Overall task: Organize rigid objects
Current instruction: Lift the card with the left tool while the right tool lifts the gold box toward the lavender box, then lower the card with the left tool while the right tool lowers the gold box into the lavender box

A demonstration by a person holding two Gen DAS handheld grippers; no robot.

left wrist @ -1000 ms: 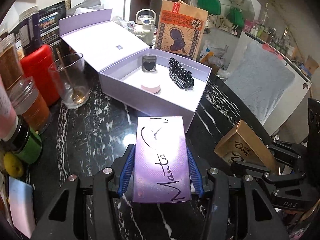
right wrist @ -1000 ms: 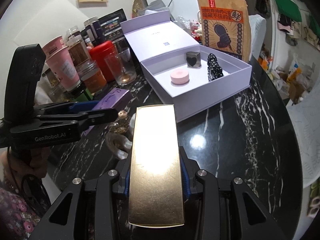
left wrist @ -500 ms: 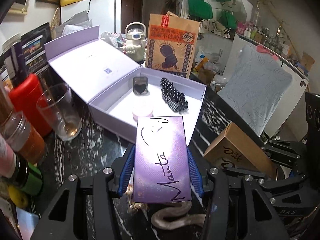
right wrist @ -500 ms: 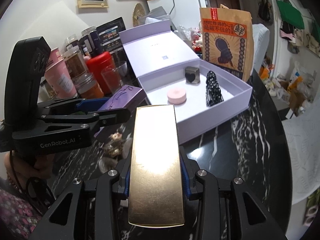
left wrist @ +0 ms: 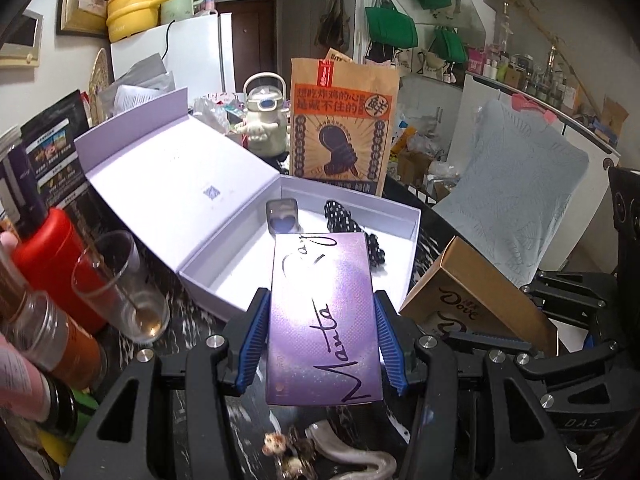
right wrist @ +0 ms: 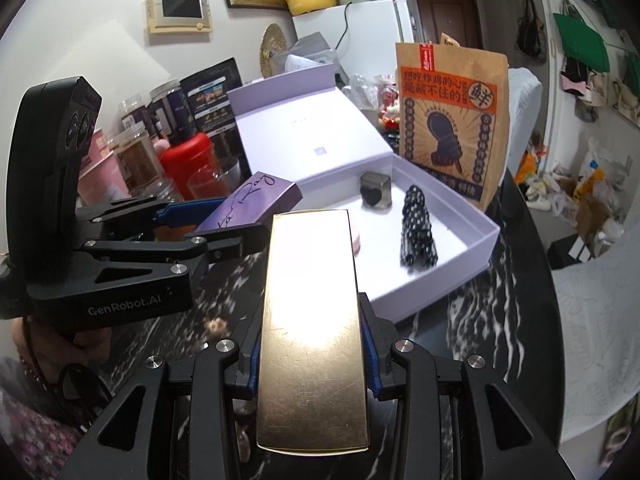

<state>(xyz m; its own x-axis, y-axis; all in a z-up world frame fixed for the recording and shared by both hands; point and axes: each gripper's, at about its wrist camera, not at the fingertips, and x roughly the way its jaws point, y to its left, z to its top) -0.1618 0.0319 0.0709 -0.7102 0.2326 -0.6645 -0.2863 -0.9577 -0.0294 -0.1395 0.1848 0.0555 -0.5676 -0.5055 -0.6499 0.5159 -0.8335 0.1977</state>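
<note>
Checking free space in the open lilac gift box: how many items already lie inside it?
3: a small heart-marked tin at the back, a pink round case in front, partly hidden, and a black polka-dot scrunchie beside them. More may be hidden.

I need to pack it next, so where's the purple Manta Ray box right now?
The purple box is gripped in the left claw, above the dark marble table, beside the open lilac gift box.

Home kitchen: white fridge (left wrist: 188, 56) far ahead, yellow pot (left wrist: 132, 12) atop; jars (right wrist: 136, 156) left; green bags (left wrist: 390, 26) hung right.
</note>
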